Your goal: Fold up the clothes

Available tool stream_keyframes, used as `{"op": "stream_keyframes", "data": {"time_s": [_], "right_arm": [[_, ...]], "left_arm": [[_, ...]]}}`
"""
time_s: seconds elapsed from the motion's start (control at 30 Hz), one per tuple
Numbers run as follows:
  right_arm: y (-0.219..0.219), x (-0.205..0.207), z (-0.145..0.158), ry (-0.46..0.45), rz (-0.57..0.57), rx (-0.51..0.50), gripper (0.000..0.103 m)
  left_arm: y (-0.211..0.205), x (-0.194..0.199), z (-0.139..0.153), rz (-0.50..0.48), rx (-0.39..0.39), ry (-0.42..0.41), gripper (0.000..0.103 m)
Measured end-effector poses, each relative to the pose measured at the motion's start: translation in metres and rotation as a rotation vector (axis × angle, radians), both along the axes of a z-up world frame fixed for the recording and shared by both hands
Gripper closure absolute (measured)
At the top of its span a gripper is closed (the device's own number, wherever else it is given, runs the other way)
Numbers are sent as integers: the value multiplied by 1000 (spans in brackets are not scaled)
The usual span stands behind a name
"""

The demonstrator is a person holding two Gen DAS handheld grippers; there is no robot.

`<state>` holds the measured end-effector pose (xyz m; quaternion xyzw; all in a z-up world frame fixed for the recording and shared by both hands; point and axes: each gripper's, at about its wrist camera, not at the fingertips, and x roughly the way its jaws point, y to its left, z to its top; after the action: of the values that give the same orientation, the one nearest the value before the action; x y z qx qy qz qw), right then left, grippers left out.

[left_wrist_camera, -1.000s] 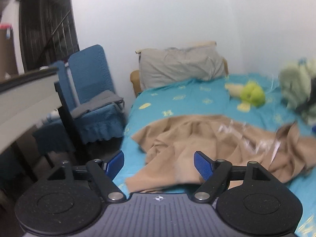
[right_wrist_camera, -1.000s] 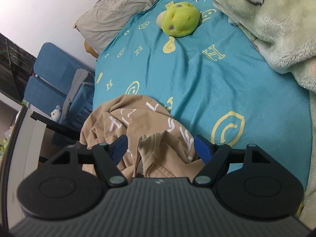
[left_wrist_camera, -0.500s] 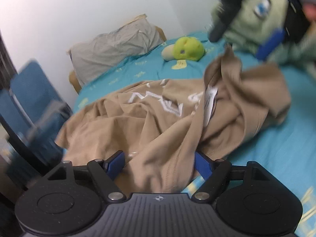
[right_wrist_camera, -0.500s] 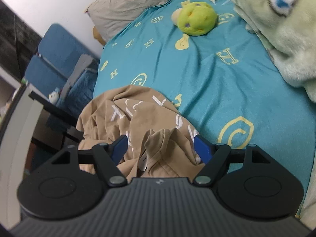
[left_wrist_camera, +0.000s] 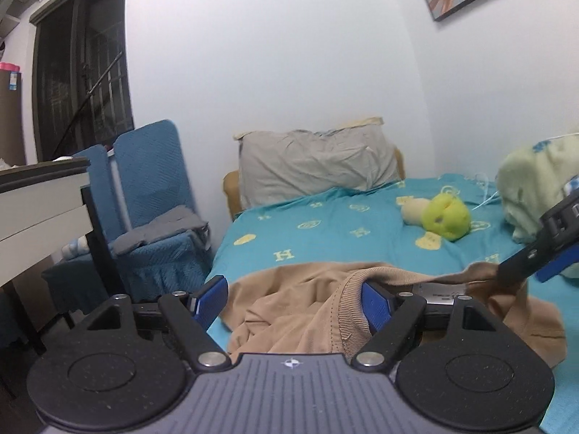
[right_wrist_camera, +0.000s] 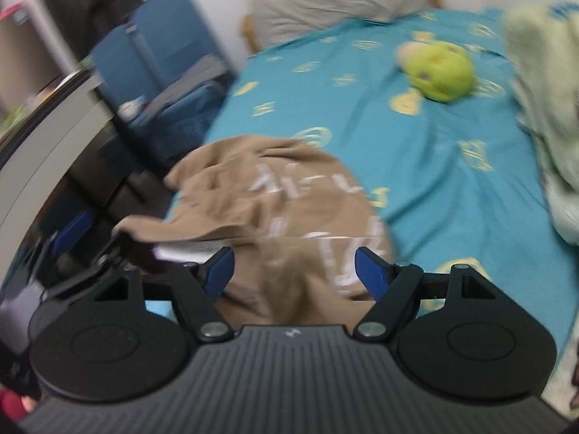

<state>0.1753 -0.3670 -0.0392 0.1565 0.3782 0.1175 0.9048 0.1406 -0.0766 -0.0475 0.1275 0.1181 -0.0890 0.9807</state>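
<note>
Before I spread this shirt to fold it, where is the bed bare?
Bare sheet lies between the grey pillow, the green plush and the tan shirt. The wall side is crowded by the pale green blanket.

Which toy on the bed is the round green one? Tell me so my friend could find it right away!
Start at the bed with the turquoise sheet and the grey pillow at its head. Just below the pillow, toward the wall side, lies a small lime-green round plush toy. It is far brighter and smaller than the big pale-green fluffy plush beside it, and nothing like the crumpled tan shirt nearer the foot.
</note>
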Motion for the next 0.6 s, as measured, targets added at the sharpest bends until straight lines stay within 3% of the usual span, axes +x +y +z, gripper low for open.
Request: {"op": "stream_keyframes", "data": {"time_s": [0.1, 0.17, 0.23, 0.3, 0.4, 0.43, 0.57, 0.6], "right_arm": [[20, 7, -7, 14, 4, -104, 28], [28, 13, -16, 38, -51, -163, 29], [24, 17, -26, 75, -182, -203, 29], [12, 8, -35, 97, -384, -225, 27], [0, -13, -41, 113, -537, -160, 28], [-3, -20, -39, 95, -574, -142, 28], [1, -42, -10, -135, -650, -151, 28], [2, -47, -2, -198, -646, -152, 28]], "left_arm": [[0, -5, 5, -18, 13, -20, 23], [-1, -3, 1, -13, 13, -13, 23], [-2, 0, -5, 23, 24, 9, 23], [-1, 4, -12, 56, 31, 51, 22], [3, 9, -33, 98, 64, 159, 23], [4, 11, -40, 102, 93, 179, 23], [0, 12, -61, 135, 228, 223, 22], [2, 13, -62, 146, 231, 234, 22]]}}
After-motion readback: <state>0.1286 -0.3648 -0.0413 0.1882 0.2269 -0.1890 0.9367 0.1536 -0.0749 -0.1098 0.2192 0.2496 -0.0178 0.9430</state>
